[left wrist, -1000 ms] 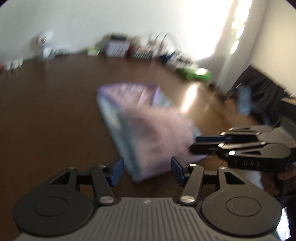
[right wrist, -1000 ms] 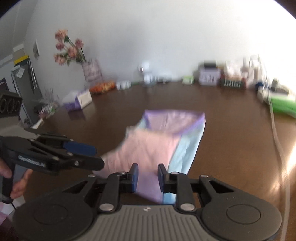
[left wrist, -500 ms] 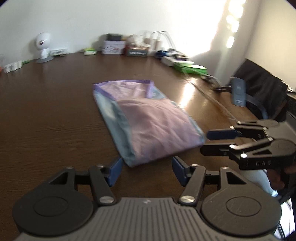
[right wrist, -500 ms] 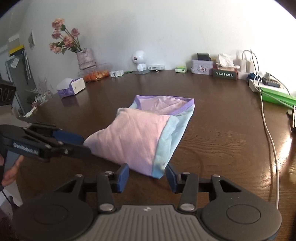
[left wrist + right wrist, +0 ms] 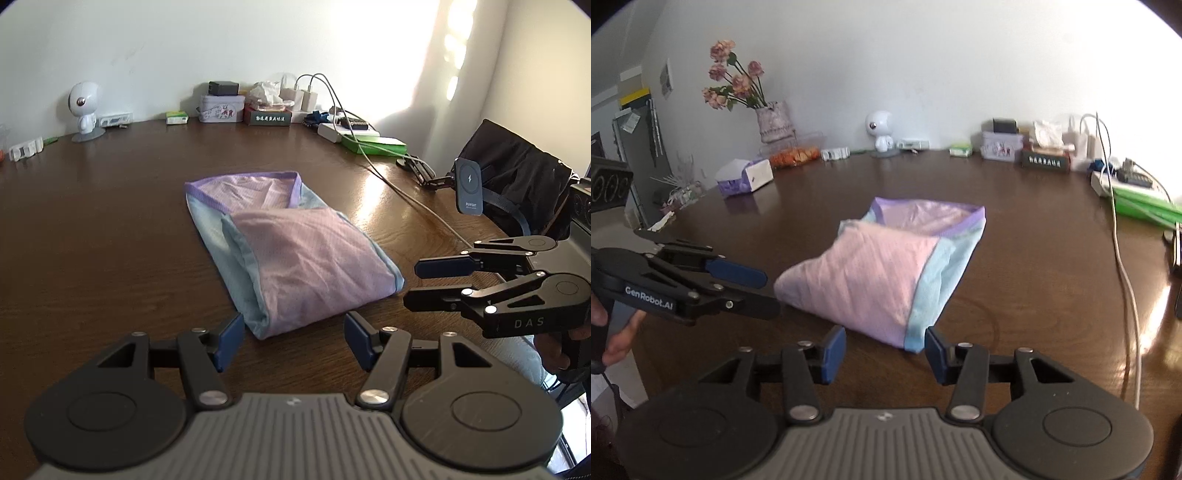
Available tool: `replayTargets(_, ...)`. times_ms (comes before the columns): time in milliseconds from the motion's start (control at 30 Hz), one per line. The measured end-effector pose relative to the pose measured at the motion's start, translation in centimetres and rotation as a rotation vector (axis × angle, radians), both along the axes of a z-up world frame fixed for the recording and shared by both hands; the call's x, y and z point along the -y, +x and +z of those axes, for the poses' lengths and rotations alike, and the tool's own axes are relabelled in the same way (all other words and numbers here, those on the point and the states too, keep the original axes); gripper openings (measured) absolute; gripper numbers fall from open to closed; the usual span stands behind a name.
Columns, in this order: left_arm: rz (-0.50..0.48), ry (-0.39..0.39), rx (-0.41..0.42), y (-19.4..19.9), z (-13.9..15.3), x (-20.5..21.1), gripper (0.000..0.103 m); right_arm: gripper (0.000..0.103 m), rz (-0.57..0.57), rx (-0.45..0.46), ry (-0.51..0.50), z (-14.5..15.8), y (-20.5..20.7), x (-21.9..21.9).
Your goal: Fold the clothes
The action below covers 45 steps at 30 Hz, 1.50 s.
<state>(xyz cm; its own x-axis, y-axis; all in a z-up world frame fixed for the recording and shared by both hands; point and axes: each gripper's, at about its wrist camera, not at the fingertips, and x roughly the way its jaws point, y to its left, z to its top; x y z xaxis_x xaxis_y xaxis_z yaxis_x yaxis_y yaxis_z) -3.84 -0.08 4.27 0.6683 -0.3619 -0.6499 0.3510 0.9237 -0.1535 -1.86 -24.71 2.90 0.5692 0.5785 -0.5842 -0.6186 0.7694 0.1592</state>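
Left wrist view shows one garment [image 5: 291, 254], pink with pale blue borders and a purple waistband, lying folded on the brown tabletop [image 5: 92, 229]. Two claws are out. The left claw [image 5: 293, 341] is released, fingers spread just short of the garment's near edge, holding nothing. The right claw [image 5: 428, 282] hangs at the right, just beside the garment's right corner, its fingers parted and bare. Right wrist view shows the same one garment [image 5: 886, 273] between the right claw [image 5: 884, 349], released at the near edge, and the left claw [image 5: 753, 291] by its left corner. Bare wood surrounds the garment; one white cable [image 5: 1126, 280] crosses the right side, well apart.
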Motion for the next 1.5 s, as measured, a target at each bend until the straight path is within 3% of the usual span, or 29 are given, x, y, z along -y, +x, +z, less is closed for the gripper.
replayTargets(300,-0.002,-0.015,-0.023,1.7,-1.2,-0.1,0.060,0.043,0.031,-0.005,0.005,-0.9,1.3,-0.9)
replayTargets(333,-0.012,-0.023,-0.019,1.9,-1.3,-0.2,0.057,0.042,0.013,-0.006,-0.010,-1.0,1.7,-1.0)
replayTargets(400,-0.032,-0.036,-0.024,2.6,-1.4,-0.2,0.038,0.042,-0.001,-0.012,-0.029,-1.3,2.4,-1.2)
replayTargets(433,-0.035,-0.037,-0.038,2.9,-1.6,-0.2,0.018,0.041,0.003,-0.020,-0.019,-1.6,2.8,-1.1)
replayTargets(467,-0.032,-0.035,-0.053,3.2,-1.9,-0.2,0.012,0.035,0.008,-0.025,0.000,-1.7,3.1,-1.0)
replayTargets(500,-0.029,-0.029,-0.062,3.2,-2.0,-0.1,0.011,0.029,0.014,-0.033,0.005,-1.7,3.3,-1.0)
replayTargets(533,-0.036,-0.021,-0.055,2.9,-2.0,0.0,0.009,0.008,0.018,-0.041,0.003,-1.7,3.3,-1.1)
replayTargets(633,-0.059,-0.016,-0.063,1.2,-2.0,0.2,0.008,0.005,0.023,-0.063,0.000,-1.5,2.6,-1.0)
replayTargets(733,-0.092,-0.034,-0.124,-1.8,-1.4,-0.3,0.010,0.004,0.074,-0.071,-0.014,-0.8,-0.1,-0.6)
replayTargets(800,-0.110,-0.050,-0.144,-3.5,-0.4,-1.0,0.027,0.006,0.096,-0.066,-0.025,-0.2,-2.3,0.0)
replayTargets(833,-0.109,-0.059,-0.128,-3.9,0.5,-1.4,0.043,0.009,0.090,-0.061,-0.024,0.2,-3.1,0.5)
replayTargets(867,-0.104,-0.070,-0.104,-4.2,1.4,-1.7,0.048,0.011,0.086,-0.055,-0.010,0.8,-3.6,1.0)
replayTargets(967,-0.110,-0.140,0.010,-2.4,3.6,-1.2,0.048,0.011,0.086,-0.020,0.063,2.9,-3.5,1.7)
replayTargets(1033,-0.139,-0.151,0.035,0.2,3.1,0.6,0.045,0.010,0.080,0.000,0.081,3.3,-1.6,0.6)
replayTargets(1067,-0.133,-0.131,0.021,1.6,2.3,1.5,0.037,0.009,0.063,0.001,0.071,3.0,-0.3,-0.3)
replayTargets(1133,-0.104,-0.088,-0.041,3.8,0.4,2.1,0.030,0.009,0.023,-0.013,0.030,2.0,2.4,-1.9)
replayTargets(1200,-0.077,-0.070,-0.080,4.6,-1.2,1.9,0.029,0.008,0.016,-0.044,-0.001,0.7,4.2,-2.9)
replayTargets(1300,-0.061,-0.124,-0.076,4.2,-1.7,0.7,0.029,0.004,0.011,-0.070,-0.019,-0.8,5.0,-3.6)
replayTargets(1333,-0.048,-0.121,-0.090,4.1,-1.2,0.5,0.032,0.004,0.008,-0.074,-0.019,-0.7,4.8,-3.5)
replayTargets(1433,-0.055,-0.144,-0.061,2.5,0.2,-0.3,0.055,0.011,0.017,-0.053,0.016,1.0,3.3,-2.7)
replayTargets(1500,-0.076,-0.129,-0.072,1.8,0.0,-0.1,0.057,0.011,0.060,-0.033,0.019,1.6,1.7,-2.1)
